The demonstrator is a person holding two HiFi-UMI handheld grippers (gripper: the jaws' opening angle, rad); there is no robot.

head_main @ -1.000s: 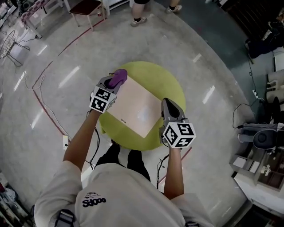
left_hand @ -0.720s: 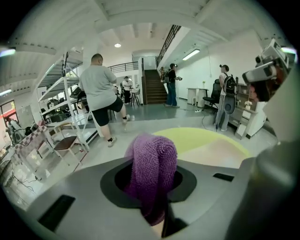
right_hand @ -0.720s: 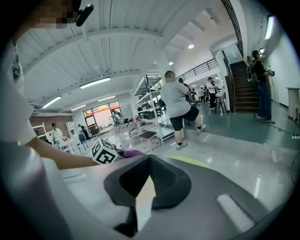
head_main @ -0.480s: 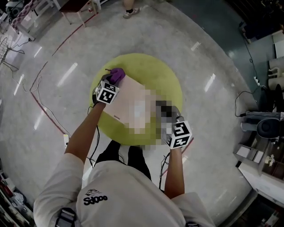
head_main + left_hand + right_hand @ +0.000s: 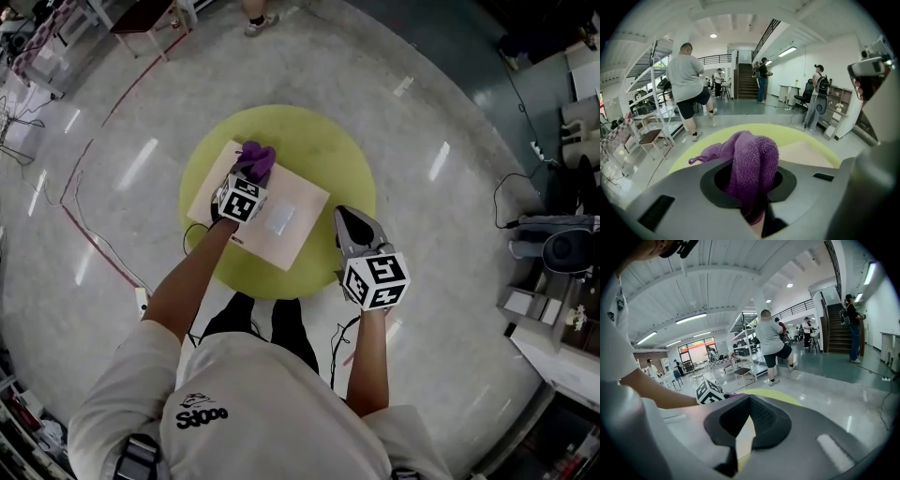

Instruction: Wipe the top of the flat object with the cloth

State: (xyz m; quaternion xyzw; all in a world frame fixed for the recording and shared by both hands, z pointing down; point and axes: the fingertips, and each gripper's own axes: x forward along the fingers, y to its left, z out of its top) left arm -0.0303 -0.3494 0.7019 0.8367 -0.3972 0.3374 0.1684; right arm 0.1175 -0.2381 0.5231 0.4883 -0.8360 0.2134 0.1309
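Our left gripper [image 5: 249, 174] has its jaws clamped on the crumpled purple terry cloth [image 5: 257, 157]. The cloth bulges past them onto the far edge of the pale flat rectangular board [image 5: 286, 225], which lies on the round yellow-green table [image 5: 328, 150]. Our right gripper [image 5: 350, 221] hovers just beside the board, jaws nearly together and empty.

We're looking into a big open lab hall, workshop style. Ahead of the fingers [image 5: 670, 201] of the left gripper [image 5: 752, 180], a staircase [image 5: 746, 84] is climbing to a railed mezzanine [image 5: 715, 58], people [image 5: 818, 93] are standing about, and an office chair [image 5: 805, 97] is sitting by desks. Beyond the fingers [image 5: 825, 444] of the right gripper [image 5: 740, 427], strip lights [image 5: 691, 318] are glowing over white racks [image 5: 743, 333]. Beneath both sets of fingers, polished floor [image 5: 450, 141] is gleaming and loose cables [image 5: 75, 202] are trailing across it.
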